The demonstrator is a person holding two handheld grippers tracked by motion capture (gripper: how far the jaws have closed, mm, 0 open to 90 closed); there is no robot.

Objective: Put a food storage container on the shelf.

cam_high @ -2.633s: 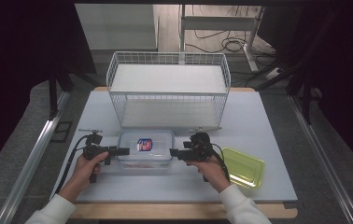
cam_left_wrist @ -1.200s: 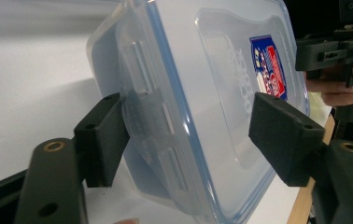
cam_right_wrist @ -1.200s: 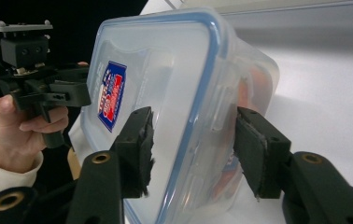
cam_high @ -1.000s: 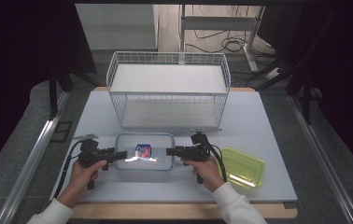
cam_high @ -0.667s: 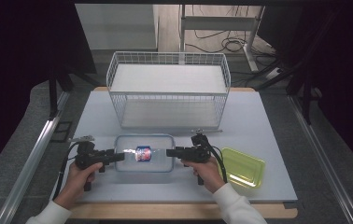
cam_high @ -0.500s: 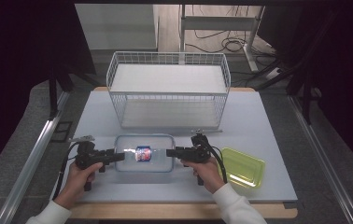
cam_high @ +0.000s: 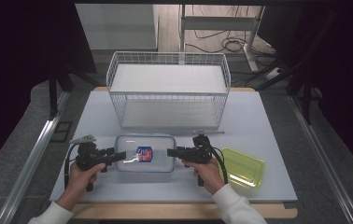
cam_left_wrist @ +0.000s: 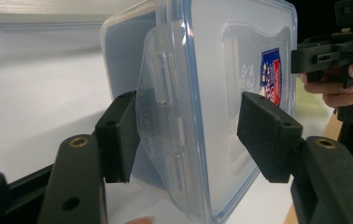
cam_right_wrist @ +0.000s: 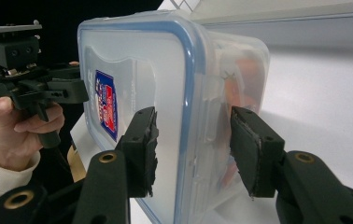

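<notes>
The clear rectangular plastic container with a blue-rimmed lid [cam_high: 145,153] lies at the tabletop's [cam_high: 268,121] six o'clock, long axis three-to-nine. Left gripper [cam_high: 120,156] and right gripper [cam_high: 172,152] straddle its ends, jaws parted, not visibly pressing.

Left tongs [cam_high: 120,155] jaws just closing, right tongs [cam_high: 172,152] parted, facing inward

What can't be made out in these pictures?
- Printed text on the red-and-blue sticker: too small in the high view, seen edge-on in both gripper views.
- Contents of the clear plastic lidded box: an orange blur behind its wall in the right gripper view.
</notes>
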